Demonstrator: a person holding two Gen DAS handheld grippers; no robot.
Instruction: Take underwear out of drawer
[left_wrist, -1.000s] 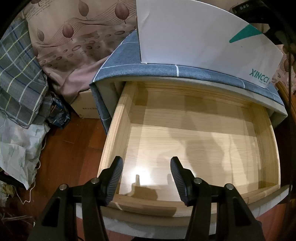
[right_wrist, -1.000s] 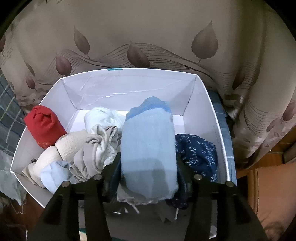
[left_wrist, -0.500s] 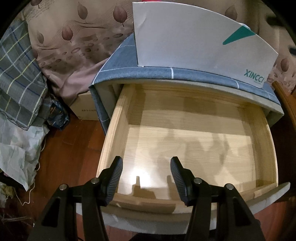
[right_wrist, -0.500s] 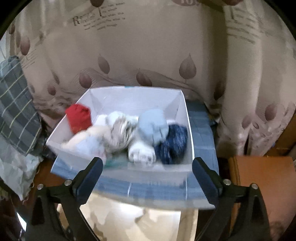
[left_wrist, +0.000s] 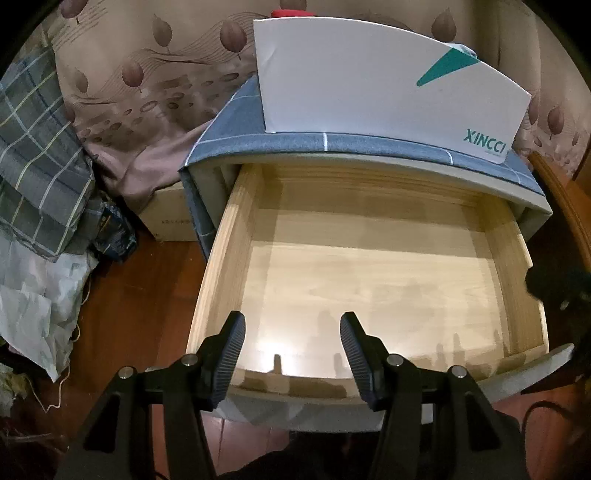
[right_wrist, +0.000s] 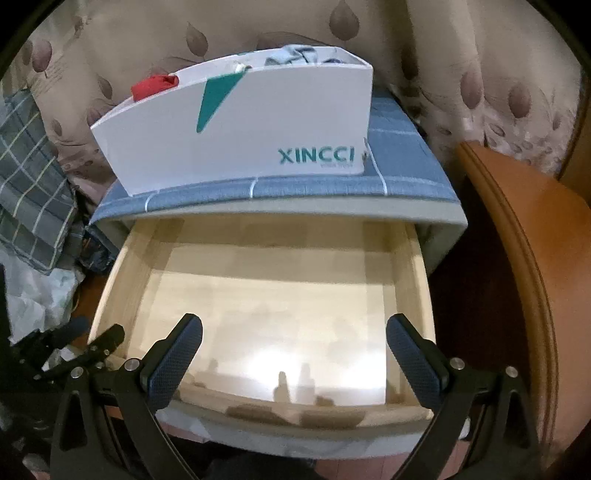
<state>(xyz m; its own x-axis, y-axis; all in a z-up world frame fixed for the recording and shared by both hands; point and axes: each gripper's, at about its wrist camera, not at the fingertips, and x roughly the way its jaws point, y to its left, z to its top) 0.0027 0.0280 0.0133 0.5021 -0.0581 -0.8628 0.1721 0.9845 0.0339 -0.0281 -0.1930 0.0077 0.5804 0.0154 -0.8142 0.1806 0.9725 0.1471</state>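
The wooden drawer (left_wrist: 221, 258) is pulled out and its pale floor is bare in both views (right_wrist: 122, 266). On the nightstand's blue checked top (left_wrist: 295, 142) stands a white XINCCI box (right_wrist: 258, 140) holding rolled underwear: a red roll (right_wrist: 153, 85) and light blue fabric (right_wrist: 295, 55) show above its rim. My left gripper (left_wrist: 291, 317) hangs open over the drawer's front left part with nothing between its fingers. Over the front edge, my right gripper (right_wrist: 294, 319) stands wide open, also holding nothing.
A leaf-print curtain (right_wrist: 443, 55) hangs behind the nightstand. Plaid fabric (left_wrist: 33, 155), crumpled plastic (left_wrist: 33, 302) and a cardboard box (left_wrist: 166, 214) crowd the floor at the left. Brown wooden furniture (right_wrist: 524, 258) stands close on the right. The floor is dark wood.
My right gripper let go of the light blue roll in the box, opened wide and drew back and down to above the drawer. The left gripper stayed put.
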